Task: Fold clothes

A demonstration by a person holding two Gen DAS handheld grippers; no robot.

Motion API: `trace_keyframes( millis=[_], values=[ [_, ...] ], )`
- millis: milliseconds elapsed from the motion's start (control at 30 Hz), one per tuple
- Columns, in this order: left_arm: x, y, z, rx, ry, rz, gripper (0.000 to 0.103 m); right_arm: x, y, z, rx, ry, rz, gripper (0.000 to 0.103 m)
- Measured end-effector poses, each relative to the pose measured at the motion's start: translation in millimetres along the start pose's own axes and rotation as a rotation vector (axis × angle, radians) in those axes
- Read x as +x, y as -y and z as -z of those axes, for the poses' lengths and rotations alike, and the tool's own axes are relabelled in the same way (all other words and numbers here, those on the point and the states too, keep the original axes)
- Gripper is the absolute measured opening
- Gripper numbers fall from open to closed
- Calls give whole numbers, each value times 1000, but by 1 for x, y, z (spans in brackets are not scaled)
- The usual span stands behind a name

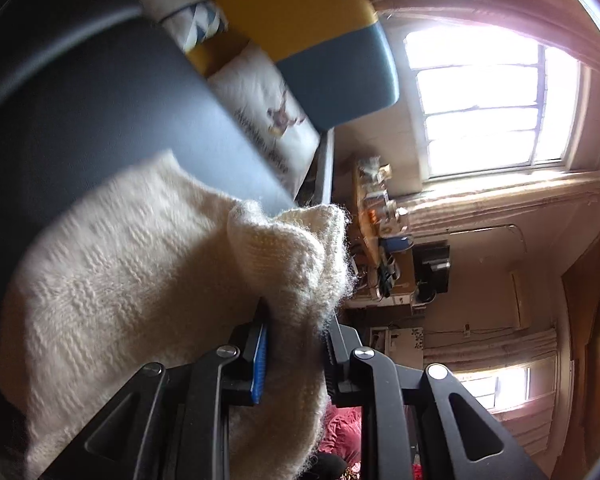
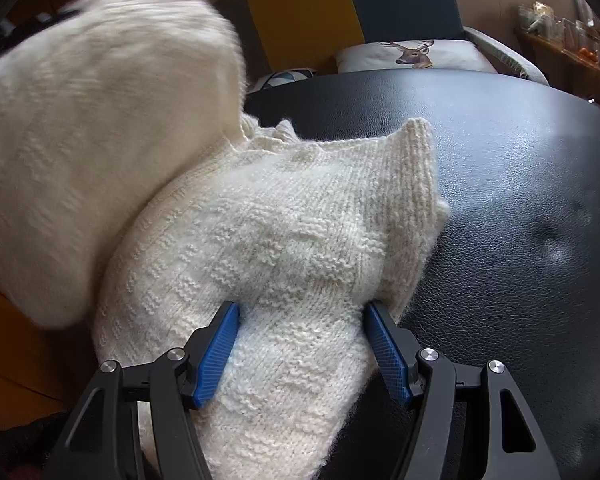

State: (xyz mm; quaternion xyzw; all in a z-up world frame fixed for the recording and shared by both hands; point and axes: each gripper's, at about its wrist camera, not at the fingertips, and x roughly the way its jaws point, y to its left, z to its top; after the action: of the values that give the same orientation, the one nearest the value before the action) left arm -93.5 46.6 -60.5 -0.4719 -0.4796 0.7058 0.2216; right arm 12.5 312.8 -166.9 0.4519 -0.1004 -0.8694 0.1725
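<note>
A cream knitted sweater [image 2: 280, 220] lies partly on a black leather surface [image 2: 500, 200], and its left part is lifted and blurred. My right gripper [image 2: 300, 308] has a thick bunch of the knit pinched between its blue pads [image 2: 216, 356]. In the left wrist view, which is turned sideways, the sweater [image 1: 120, 260] hangs in the air over the dark surface [image 1: 120, 100]. My left gripper [image 1: 296, 316] is shut on a fuzzy fold of it.
Behind the surface stands a yellow and teal chair back [image 2: 352, 4] with a white deer-print cushion [image 2: 412, 56]. A cluttered wooden shelf [image 1: 376, 216] and bright windows [image 1: 484, 100] are further off. Red cloth [image 1: 344, 432] lies below the left gripper.
</note>
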Motion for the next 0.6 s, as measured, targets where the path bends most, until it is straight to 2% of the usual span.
trace_keyframes(
  millis=[200,333,467,600],
  values=[
    [59,-10,23,-40,-58,-70,21,-3,5,1,7,22,-27,67],
    [84,-33,30,-106,-99,-103,21,-4,4,4,4,30,-32,67],
    [95,-36,39,-115,-126,-115,23,-5,2,6,-2,34,-33,67],
    [87,-36,43,-166,-156,-70,27,-8,1,8,-5,37,-36,67]
  ],
)
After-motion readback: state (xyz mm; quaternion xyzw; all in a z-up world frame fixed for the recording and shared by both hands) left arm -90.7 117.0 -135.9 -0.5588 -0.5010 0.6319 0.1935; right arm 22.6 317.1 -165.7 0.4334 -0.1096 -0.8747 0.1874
